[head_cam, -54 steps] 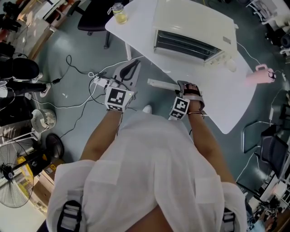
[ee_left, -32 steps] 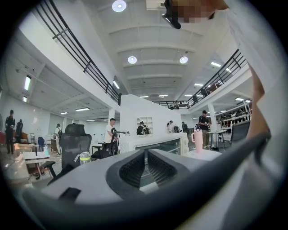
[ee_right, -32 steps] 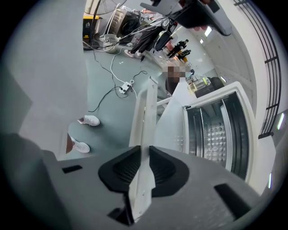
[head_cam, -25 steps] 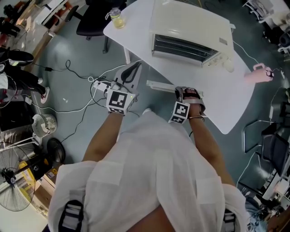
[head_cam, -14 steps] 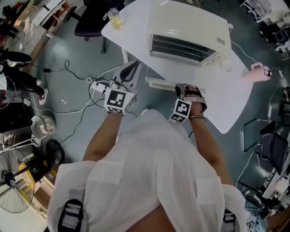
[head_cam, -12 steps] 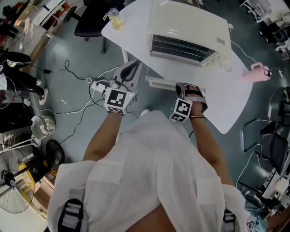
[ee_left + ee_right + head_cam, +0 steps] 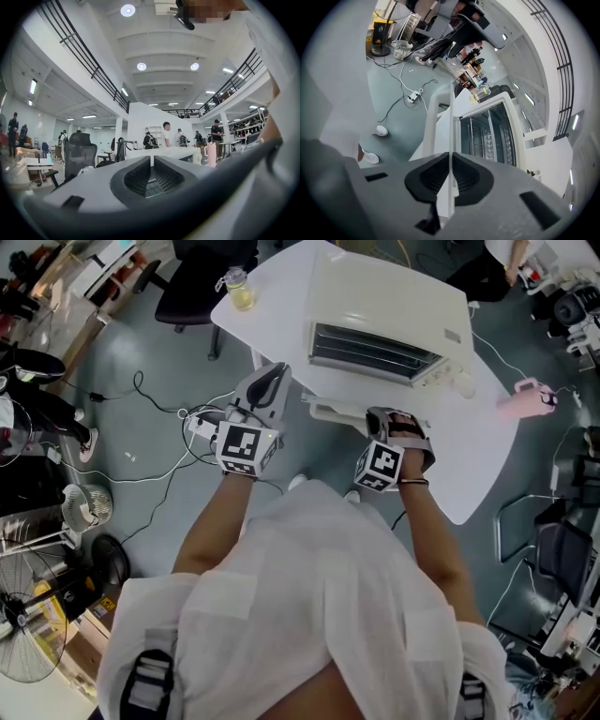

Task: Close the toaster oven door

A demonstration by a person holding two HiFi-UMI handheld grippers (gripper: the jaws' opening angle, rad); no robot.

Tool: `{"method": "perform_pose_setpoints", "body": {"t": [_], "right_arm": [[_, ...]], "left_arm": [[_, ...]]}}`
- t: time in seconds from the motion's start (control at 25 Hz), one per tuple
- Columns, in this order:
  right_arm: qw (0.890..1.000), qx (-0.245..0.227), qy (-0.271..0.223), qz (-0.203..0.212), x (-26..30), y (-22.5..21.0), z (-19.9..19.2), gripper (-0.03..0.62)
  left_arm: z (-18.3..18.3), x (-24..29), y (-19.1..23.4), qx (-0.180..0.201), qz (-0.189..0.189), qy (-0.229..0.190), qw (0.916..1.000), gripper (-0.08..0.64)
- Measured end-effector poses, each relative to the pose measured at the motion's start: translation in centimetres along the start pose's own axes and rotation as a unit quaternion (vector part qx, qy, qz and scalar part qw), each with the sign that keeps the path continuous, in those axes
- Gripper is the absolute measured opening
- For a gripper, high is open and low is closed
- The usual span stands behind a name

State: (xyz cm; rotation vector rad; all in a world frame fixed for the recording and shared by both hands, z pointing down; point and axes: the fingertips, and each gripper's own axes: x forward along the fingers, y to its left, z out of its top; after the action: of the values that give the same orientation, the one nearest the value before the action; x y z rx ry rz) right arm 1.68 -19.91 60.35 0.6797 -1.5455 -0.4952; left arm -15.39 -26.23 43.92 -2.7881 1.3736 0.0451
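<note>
Toaster oven door [image 7: 330,412], a white glazed flap, stands open before the boxy white toaster oven [image 7: 384,296] on the white table [image 7: 469,456]. The left gripper [image 7: 152,159] hovers off the table's left side, jaws nearly together on nothing. The right gripper [image 7: 451,157], jaws just closing, pinches the door's thin edge, so the next move is probably to swing it up shut.

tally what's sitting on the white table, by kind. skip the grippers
toaster oven: 1
jar of yellow liquid: 1
pink tumbler: 1
Total: 3
</note>
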Motion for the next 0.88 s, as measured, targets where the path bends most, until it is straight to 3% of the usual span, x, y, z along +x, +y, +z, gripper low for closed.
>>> {"method": "perform_pose_setpoints", "body": {"t": [0.88], "right_arm": [[0.999, 0.001, -0.005, -0.036, -0.1, -6.1, 0.0, 0.031]], "left_arm": [[1.4, 1.3, 1.7, 0.001, 0.006, -0.001, 1.0, 0.025]]}}
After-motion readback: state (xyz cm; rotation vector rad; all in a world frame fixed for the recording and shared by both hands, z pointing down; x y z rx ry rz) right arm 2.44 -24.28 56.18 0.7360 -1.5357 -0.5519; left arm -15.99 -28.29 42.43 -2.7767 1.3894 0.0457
